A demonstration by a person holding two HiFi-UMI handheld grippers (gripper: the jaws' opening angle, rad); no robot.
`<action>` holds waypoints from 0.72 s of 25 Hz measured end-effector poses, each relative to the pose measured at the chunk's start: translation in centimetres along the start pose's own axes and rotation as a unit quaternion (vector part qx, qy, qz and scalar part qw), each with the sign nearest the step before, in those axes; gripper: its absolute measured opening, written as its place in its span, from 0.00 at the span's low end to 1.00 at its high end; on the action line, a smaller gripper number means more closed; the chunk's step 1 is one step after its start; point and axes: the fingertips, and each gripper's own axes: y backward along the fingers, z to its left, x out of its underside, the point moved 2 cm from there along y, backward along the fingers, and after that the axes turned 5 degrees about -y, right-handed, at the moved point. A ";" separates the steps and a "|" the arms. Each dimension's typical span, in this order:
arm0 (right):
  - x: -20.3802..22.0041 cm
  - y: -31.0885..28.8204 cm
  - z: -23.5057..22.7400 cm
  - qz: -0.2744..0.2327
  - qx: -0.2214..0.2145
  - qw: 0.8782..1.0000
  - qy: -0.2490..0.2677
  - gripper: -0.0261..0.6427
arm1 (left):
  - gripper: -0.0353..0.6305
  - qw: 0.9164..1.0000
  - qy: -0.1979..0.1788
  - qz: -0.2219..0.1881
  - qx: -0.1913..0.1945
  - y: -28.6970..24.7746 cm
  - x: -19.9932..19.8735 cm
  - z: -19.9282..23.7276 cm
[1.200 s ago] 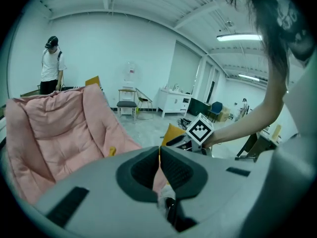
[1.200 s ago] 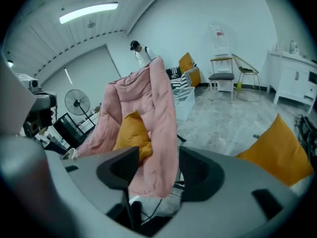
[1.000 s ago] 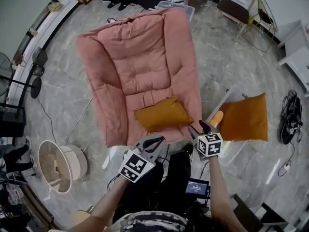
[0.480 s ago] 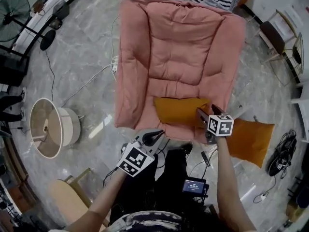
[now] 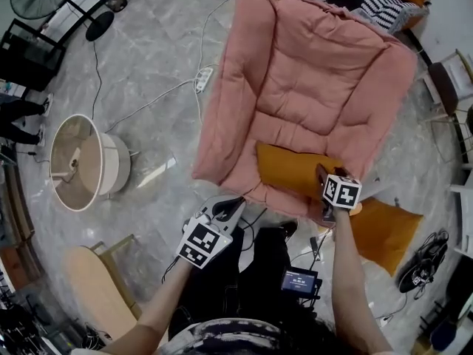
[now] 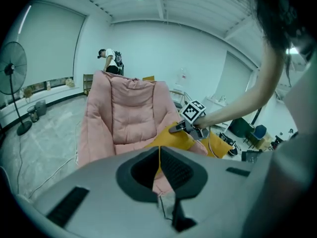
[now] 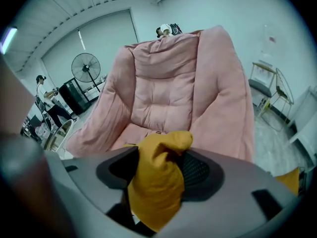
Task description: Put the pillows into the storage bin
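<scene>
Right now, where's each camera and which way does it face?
Head view: on the person's head, steeply down at the pink chair; forearms, left tool, right tool show.
Left gripper view: on left tool, toward the chair; shut jaws, right tool show.
Right gripper view: on right tool, toward the chair back; jaws, just closed further, pinch the pillow.
Shared: all show chair and pillow.

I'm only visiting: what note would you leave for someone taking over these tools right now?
Right hand-held gripper: jaws have just been closing, now gripping a corner of the mustard-orange fabric pillow on the pink padded lounge chair.
Left hand-held gripper: shut, empty, in front of the chair.
Second orange pillow lies right of the chair.
Done: nothing surely binned.
Left: carry pillows to the storage bin, not clearly visible.
</scene>
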 end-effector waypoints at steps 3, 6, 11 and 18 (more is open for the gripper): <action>0.6 1.7 2.5 -0.019 0.011 1.000 0.012 0.40 | 0.07 1.000 -0.010 -0.008 0.005 0.9 -0.2 0.7; 1.2 4.1 5.6 -0.047 0.034 0.998 0.018 0.37 | 0.07 0.999 -0.035 -0.021 0.023 2.0 -0.4 1.6; 1.1 9.9 8.5 -0.091 0.066 0.993 0.028 0.33 | 0.07 0.995 -0.066 -0.038 0.066 2.9 -2.6 1.4; 2.1 19.3 6.8 -0.137 0.138 0.981 0.014 0.30 | 0.07 0.971 -0.145 -0.028 0.188 0.8 -4.9 -3.2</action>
